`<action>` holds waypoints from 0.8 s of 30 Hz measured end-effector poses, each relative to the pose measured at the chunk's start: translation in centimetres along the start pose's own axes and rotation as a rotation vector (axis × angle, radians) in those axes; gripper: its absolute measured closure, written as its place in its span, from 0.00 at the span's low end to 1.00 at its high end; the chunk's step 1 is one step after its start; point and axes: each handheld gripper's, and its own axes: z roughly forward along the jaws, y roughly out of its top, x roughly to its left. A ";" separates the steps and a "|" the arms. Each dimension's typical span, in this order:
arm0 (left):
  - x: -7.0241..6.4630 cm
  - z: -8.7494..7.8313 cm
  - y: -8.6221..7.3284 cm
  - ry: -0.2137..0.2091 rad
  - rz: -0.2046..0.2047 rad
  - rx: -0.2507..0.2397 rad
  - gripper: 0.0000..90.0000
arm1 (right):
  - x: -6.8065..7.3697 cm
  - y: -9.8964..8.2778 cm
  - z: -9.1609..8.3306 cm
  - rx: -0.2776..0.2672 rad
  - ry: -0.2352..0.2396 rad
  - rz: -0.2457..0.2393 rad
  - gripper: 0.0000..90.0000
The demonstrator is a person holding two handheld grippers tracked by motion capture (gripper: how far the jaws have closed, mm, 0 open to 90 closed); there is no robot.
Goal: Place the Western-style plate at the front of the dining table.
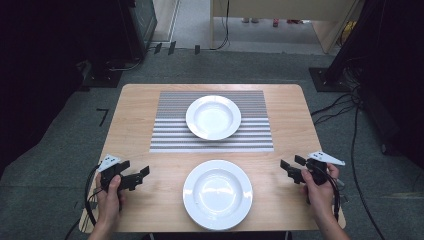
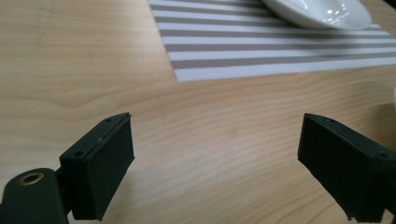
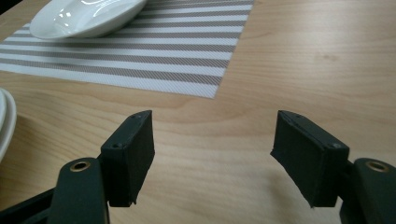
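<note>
While both tools rest low over the wooden table (image 1: 140, 115), each stands released and empty, jaws spread wide with bare wood between them.

Item: left gripper (image 1: 142, 176), held in the person's left hand (image 1: 111, 192). It points inward toward the near plate (image 1: 217, 194), which lies just off its tips to the inner side; only a sliver of white rim shows at the edge of the left gripper view.

Item: right gripper (image 1: 289, 166), held in the right hand (image 1: 320, 190). It mirrors the other, the same plate lying just off its tips on the opposite side, its rim (image 3: 5, 123) visible beside the jaws.

Item: far plate (image 1: 213, 117), a deeper white dish, ahead of both grippers and between them, standing on the striped placemat (image 1: 165, 135).

Judged hazards: the near plate's rim is thin, glazed and sloped, so a pinch taken from one side alone would likely slip or tip the plate. Uneven closing of the two grippers could skid it across the wood toward the table's near edge. If it is to be carried to the far plate, a tilted descent could knock china on china or drag the placemat.
</note>
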 end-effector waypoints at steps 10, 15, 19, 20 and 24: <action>0.8 -2.2 -2.0 0.062 0.014 0.013 0.12 | -1.3 -2.2 -2.6 0.014 -0.038 0.018 0.32; 1.1 -3.0 -2.9 0.090 0.017 0.021 0.12 | -1.6 -3.2 -4.0 0.017 -0.063 0.000 0.31; 1.3 -3.7 -3.8 0.131 0.042 0.030 0.12 | -1.8 -4.2 -4.9 0.030 -0.084 -0.001 0.31; 1.3 -3.7 -3.8 0.131 0.042 0.030 0.12 | -1.8 -4.3 -5.0 0.031 -0.086 0.001 0.31; 1.7 -4.3 -4.4 0.164 0.052 0.044 0.12 | -1.8 -4.8 -5.5 0.042 -0.092 -0.009 0.30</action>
